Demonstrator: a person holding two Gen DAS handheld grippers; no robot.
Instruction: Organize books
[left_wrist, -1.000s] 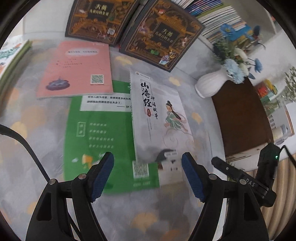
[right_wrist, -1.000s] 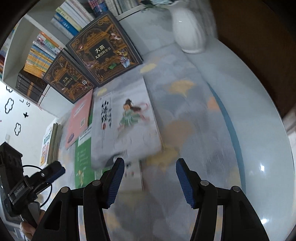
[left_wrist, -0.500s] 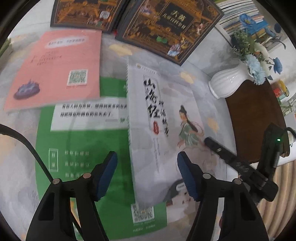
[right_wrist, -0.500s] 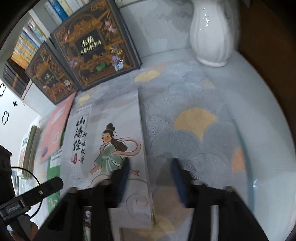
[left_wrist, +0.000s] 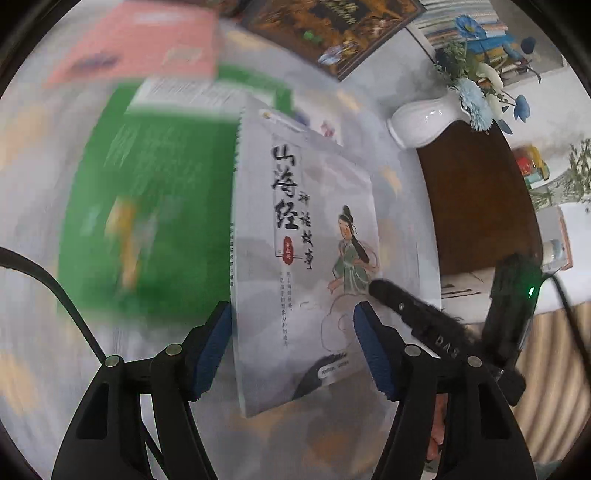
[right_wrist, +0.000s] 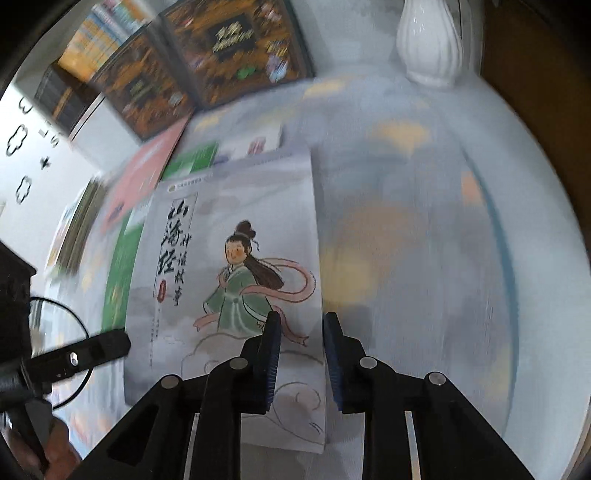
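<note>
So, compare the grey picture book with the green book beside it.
The grey illustrated book is raised, its right edge between the right gripper fingers, which are closing; the green-covered book lies flat on the table. The grey one overlaps the green one. The grey shows its front cover; the green is blurred. Both are thin paperbacks.

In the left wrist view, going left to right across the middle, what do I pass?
Green book → grey illustrated book, its right edge held by the closing right gripper → dark wooden surface. The left gripper straddles the grey book's near end, not pressing it.
</note>
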